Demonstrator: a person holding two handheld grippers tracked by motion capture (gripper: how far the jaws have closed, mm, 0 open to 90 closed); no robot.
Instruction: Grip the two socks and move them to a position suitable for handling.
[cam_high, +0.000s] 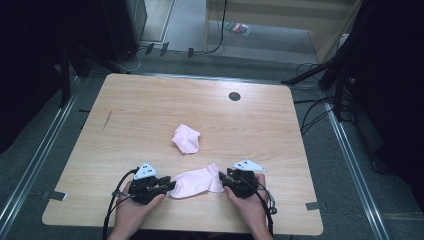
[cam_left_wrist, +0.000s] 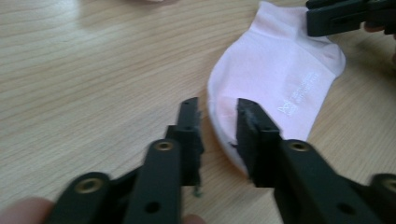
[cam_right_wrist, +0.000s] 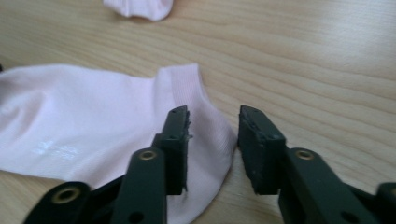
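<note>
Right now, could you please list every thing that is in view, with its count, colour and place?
flat sock: one, pale pink, near edge of the table, lying between the two grippers
bunched sock: one, pale pink, middle of the table, beyond the flat sock
table: one, light wood, with a dark round hole near its far edge
floor: grey, beyond the table, with black cables
left gripper: one, black, jaws apart over one end of the flat sock
right gripper: one, black, jaws apart over the sock's ribbed cuff end
hands: two, holding the grippers at the near edge
</note>
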